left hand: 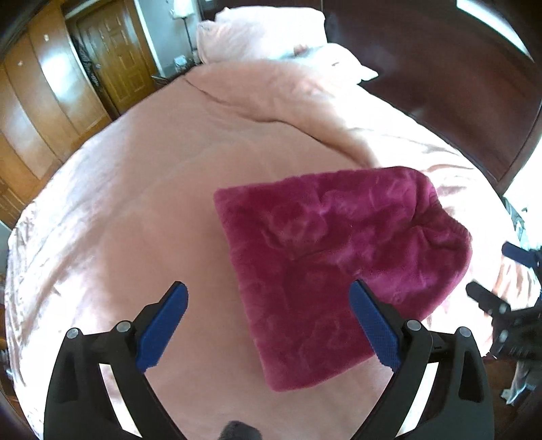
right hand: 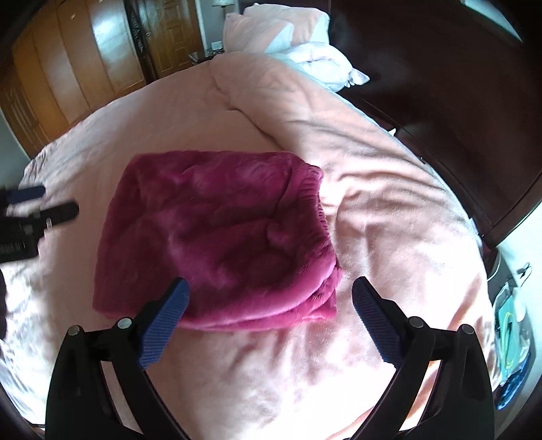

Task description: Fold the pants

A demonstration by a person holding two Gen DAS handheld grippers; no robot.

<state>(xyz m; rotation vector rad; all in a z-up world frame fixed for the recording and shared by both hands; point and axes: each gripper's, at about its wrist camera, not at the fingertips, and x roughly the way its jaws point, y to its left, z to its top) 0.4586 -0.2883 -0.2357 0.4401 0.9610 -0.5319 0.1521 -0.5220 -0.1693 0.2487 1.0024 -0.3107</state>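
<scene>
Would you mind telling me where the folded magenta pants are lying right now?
The pants lie folded on the pink bedspread, just beyond both open grippers, held by neither; in the right wrist view their elastic waistband faces right, toward the dark headboard.

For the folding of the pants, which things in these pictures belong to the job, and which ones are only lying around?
Belongs to the job:
- magenta fleece pants, folded on the bed
- left gripper, open, empty
- right gripper, open, empty

Only lying around:
- pink blanket, bunched beside the pants
- pillows at the headboard
- wooden wardrobe
</scene>
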